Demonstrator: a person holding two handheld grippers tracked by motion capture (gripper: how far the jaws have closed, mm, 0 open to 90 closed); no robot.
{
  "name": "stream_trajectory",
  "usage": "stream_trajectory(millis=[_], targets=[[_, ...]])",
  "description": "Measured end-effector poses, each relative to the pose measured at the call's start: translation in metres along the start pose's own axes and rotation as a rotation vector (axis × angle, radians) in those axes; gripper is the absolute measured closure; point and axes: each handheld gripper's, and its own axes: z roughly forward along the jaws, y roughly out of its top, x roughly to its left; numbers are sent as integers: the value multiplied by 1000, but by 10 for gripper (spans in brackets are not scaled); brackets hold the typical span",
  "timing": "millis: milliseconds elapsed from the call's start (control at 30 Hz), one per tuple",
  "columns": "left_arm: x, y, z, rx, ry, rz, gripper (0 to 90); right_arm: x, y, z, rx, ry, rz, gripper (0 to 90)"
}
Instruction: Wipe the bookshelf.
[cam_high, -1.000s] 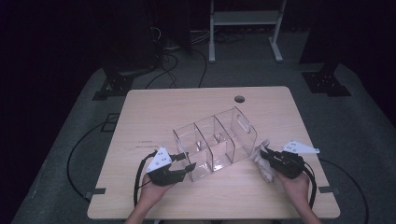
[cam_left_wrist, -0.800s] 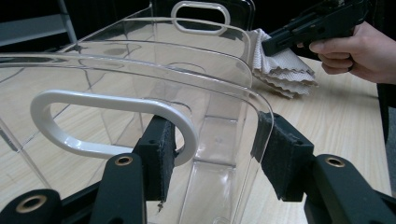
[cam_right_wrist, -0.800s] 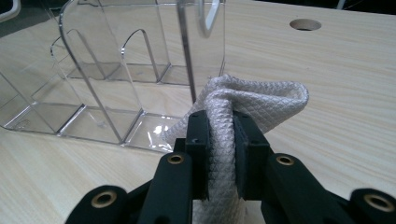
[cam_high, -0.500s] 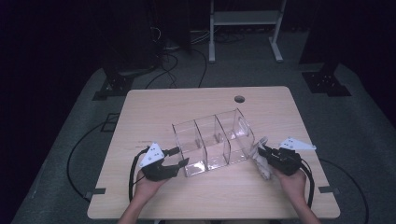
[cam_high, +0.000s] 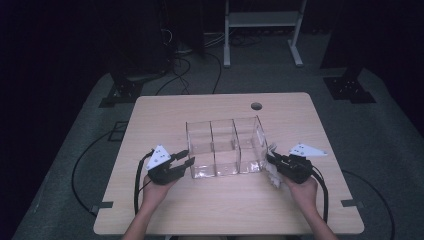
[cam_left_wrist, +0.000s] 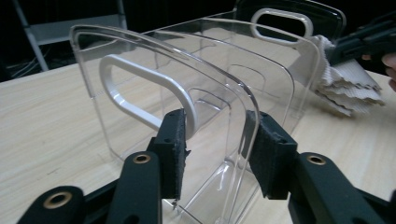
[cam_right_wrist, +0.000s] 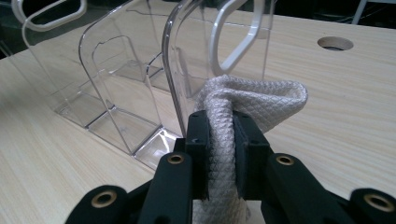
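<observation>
Straightened since before, clear three-bay organizer (cam_high: 226, 146) sits upright, empty

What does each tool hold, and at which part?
The right tool pinches the white cloth at its fold. The left tool straddles the clear organizer's end wall, not clamped.

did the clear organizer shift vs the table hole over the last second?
Yes. The clear organizer has swung from a diagonal to square with the table edges, its right end dropping away from the hole, between left gripper and right gripper.

Clear organizer (cam_high: 225, 147) with white handles, cream diamond-weave cloth (cam_right_wrist: 243, 121), pale woodgrain table (cam_high: 225, 210)
</observation>
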Motion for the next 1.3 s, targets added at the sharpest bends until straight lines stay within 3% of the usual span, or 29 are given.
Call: stream_trajectory(millis=[567,767,1033,1100,1300], targets=[[14,-1,8,-28,33,-45,634,5,4,10,2,12,-4,774],[16,-1,5,-27,48,-56,565,2,3,8,0,14,7,774],[15,-1,0,-20,52,-55,470,-9,1,-1,-5,-9,23,774],[15,-1,-1,-11,64,-50,414,-15,1,-6,-12,-22,32,774],[16,-1,-5,-12,67,-41,384,-34,0,-21,-20,-72,42,774]])
